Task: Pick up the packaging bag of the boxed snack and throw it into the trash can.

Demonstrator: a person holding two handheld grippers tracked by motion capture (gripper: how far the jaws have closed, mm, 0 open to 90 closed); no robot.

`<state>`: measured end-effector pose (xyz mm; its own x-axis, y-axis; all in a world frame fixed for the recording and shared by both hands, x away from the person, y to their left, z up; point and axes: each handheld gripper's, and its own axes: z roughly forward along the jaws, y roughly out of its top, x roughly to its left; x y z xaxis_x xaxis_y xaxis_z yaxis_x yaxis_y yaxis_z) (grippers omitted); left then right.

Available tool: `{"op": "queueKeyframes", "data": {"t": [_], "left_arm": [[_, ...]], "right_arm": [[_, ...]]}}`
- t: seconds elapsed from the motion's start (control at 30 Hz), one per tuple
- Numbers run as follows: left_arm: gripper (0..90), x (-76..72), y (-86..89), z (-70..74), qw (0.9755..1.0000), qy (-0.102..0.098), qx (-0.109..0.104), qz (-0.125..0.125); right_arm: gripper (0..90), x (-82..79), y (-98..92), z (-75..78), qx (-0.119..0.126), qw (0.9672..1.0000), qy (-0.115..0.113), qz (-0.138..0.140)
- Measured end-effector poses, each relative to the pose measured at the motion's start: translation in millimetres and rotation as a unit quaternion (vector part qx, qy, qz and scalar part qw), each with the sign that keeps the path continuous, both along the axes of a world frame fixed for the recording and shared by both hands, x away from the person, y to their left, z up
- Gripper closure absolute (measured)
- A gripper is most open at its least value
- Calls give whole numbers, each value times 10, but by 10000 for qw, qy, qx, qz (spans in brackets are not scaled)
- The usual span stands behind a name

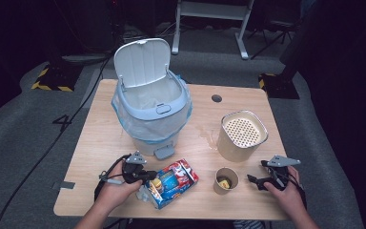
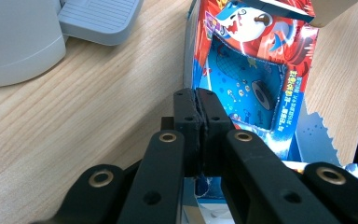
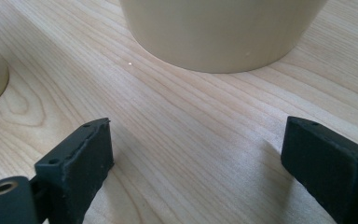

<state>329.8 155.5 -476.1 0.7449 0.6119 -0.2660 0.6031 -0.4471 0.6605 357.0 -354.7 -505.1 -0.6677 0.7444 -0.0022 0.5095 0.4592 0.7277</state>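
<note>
- Pinching the edge of the snack box (image 2: 256, 79), your left gripper (image 2: 199, 122) has its jaws pressed together on the cardboard.
- Lying flat, the box sits just in front of the bin's pedal (image 1: 164, 152).
- Resting right of the paper cup (image 1: 226, 180), your right gripper (image 1: 257, 181) stands wide, holding nothing.

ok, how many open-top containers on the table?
3: the lidded bin at back left, lid up; the beige canister at right; the small paper cup in front of it, near the right gripper.
</note>
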Motion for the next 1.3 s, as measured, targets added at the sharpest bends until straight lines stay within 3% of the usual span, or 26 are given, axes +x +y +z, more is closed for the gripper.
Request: {"op": "queueKeyframes", "data": {"t": [0.2,0.43,0.53,0.7,0.87,1.07,1.23,1.3], "left_arm": [[890,-34,19,15,9999,-119,-54,-3],[891,-78,92,127,9971,-532,-520,175],[891,-82,131,198,9944,-696,-766,232],[890,-79,167,342,9872,-1033,-1172,317],[890,-81,161,497,9806,-1312,-1420,310],[890,-41,156,739,9750,-1517,-1608,224],[890,11,164,964,9689,-1747,-1742,179],[890,23,166,1006,9681,-1782,-1754,162]], "right_arm": [[90,0,0,0,-1,10000,0,-1],[90,0,0,0,-1,10000,1,-1],[90,1,0,-1,8,10000,-1,1],[90,1,0,1,-1,10000,0,-2],[90,1,0,0,11,10000,2,-1],[90,1,-1,0,3,10000,1,-3],[90,1,0,-1,10,10000,-1,1],[90,1,0,0,0,10000,-2,-1]]}}
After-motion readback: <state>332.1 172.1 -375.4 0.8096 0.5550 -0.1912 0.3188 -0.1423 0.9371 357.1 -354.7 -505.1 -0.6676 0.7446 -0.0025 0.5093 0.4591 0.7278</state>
